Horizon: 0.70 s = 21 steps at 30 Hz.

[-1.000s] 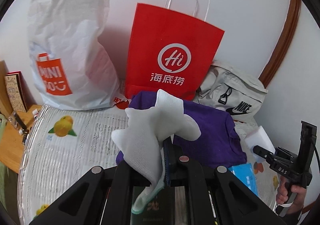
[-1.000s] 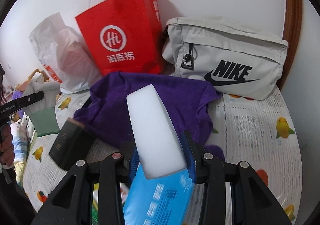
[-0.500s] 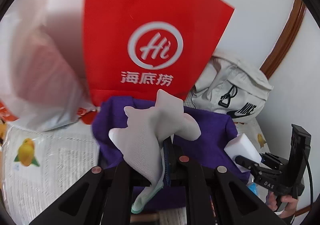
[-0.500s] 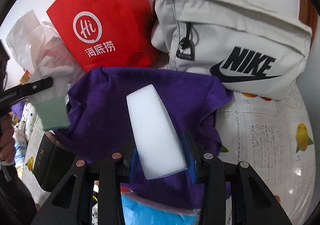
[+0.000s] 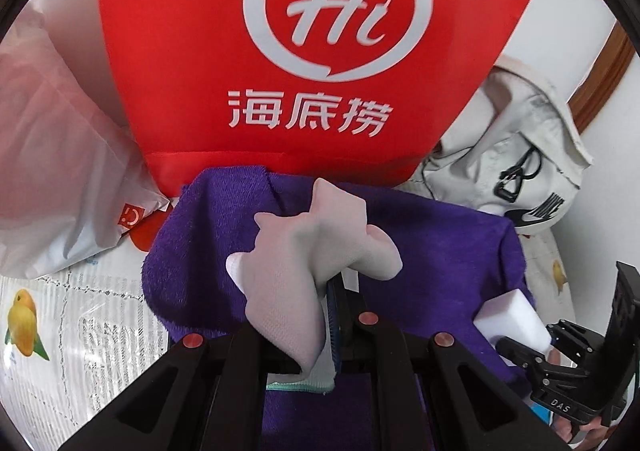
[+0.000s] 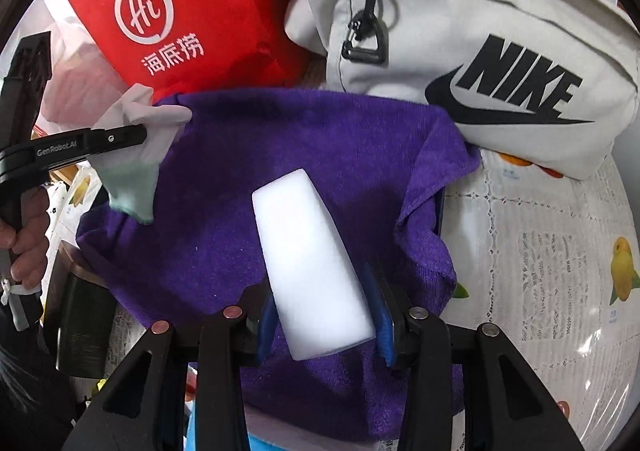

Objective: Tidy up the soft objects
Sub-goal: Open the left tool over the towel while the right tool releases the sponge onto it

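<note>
A white sock (image 5: 304, 263) with a pale green cuff hangs crumpled from my left gripper (image 5: 336, 291), which is shut on it just above the purple towel (image 5: 440, 243). The right gripper (image 6: 322, 315) is shut on a white sponge block (image 6: 308, 263), its blue pads pressing both long sides, low over the same purple towel (image 6: 300, 143). From the right wrist view, the left gripper (image 6: 132, 139) and its sock (image 6: 136, 179) sit over the towel's left edge. The left wrist view shows the sponge (image 5: 508, 315) at the towel's right edge.
A red paper bag (image 5: 280, 51) stands right behind the towel, a white plastic bag (image 5: 52, 171) to its left and a grey Nike pouch (image 6: 480, 51) to its right. The fruit-print tablecloth (image 6: 560, 251) lies bare on the right. A dark box (image 6: 80, 323) is under the towel's left.
Both grippers have come forward and down over the purple towel, so the bags behind it loom larger. The sock and the sponge have stayed in their grips.
</note>
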Motion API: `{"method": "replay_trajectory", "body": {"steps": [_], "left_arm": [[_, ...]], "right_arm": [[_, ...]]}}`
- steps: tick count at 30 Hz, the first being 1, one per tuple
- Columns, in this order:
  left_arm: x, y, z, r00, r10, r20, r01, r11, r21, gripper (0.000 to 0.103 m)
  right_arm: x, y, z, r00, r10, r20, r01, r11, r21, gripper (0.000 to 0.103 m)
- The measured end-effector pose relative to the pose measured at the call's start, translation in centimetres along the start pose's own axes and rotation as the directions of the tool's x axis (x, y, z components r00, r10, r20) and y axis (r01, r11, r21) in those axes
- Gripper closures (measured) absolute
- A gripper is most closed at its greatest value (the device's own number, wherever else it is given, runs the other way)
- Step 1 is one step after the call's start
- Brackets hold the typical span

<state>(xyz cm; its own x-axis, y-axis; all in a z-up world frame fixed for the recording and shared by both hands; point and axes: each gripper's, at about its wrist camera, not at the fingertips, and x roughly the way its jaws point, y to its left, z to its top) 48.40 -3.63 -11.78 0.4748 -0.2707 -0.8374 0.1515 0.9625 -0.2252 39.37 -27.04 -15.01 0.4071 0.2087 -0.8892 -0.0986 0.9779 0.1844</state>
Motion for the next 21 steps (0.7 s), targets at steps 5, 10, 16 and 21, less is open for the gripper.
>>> {"method": "replay_trajectory", "body": {"steps": [5,10,16,21], "left_arm": [[0.9,-0.4,0.0,1.000,0.014,-0.020,-0.014,1.000,0.005,0.090],[1.0,-0.7,0.0,0.997,0.067,-0.037,-0.066,0.998,0.015,0.052],[-0.8,-0.6,-0.1,0.995,0.099,-0.003,-0.099,0.995,0.025,0.036],[-3.3,-1.0,-0.9,0.988,0.154,0.019,-0.154,0.987,0.041,0.034]], "right_arm": [[0.4,-0.2,0.0,1.000,0.003,-0.010,-0.003,1.000,0.004,0.061],[0.3,-0.2,0.2,1.000,0.012,0.002,-0.012,1.000,-0.014,0.048],[-1.4,0.2,0.3,0.998,-0.014,0.060,0.016,0.999,-0.038,0.034],[-3.5,0.4,0.2,0.995,-0.025,0.101,0.029,0.999,-0.038,0.033]]}}
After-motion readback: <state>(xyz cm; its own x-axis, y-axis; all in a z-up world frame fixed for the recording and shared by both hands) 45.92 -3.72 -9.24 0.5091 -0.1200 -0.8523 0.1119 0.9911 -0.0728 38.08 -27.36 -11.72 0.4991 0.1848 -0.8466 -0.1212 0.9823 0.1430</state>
